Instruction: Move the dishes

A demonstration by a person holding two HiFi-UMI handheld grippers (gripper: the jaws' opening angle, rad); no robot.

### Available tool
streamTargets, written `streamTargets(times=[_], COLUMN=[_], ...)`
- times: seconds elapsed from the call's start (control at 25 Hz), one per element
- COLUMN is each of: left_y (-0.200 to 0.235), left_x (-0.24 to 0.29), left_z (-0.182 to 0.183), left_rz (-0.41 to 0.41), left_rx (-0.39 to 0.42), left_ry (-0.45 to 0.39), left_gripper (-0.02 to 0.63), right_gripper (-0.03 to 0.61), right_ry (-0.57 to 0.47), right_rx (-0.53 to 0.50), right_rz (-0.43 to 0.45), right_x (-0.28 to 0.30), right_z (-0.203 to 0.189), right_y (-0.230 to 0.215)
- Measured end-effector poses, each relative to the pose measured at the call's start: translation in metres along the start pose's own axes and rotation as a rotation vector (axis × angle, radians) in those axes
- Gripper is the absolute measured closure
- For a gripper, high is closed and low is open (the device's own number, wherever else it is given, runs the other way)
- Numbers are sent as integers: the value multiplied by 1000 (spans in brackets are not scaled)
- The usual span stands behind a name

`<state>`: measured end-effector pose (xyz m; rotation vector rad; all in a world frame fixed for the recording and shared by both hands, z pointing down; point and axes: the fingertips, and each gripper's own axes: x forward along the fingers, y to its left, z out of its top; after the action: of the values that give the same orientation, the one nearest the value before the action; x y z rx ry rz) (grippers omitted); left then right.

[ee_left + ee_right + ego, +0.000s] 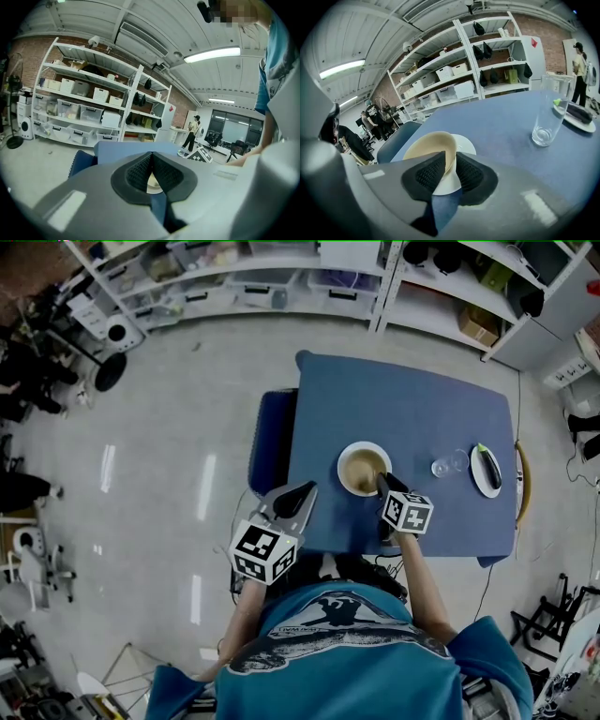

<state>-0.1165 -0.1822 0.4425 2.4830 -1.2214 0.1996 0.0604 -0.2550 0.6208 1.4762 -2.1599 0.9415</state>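
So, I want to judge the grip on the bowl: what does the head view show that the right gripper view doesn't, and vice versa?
Head view only: the left gripper by the blue table's near corner, clear of the dishes. Right gripper view only: the right gripper with its pads clamping the bowl by its wall, one inside, one outside. Both: the bowl on its white plate, the glass, and the eggplant on the far plate.
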Motion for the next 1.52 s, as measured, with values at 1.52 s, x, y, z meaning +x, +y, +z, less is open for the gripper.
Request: streamTargets(times=[1.52], left_y=[60], left_x=[-69], left_z=[-1], left_rz=[236], left_rx=[-64], left_ry=[-75], left_gripper=[595], right_gripper=[569], right_ry=[-15], right_rx=[221], right_rz=[138], right_x=[125], right_z=[86], right_y=[49])
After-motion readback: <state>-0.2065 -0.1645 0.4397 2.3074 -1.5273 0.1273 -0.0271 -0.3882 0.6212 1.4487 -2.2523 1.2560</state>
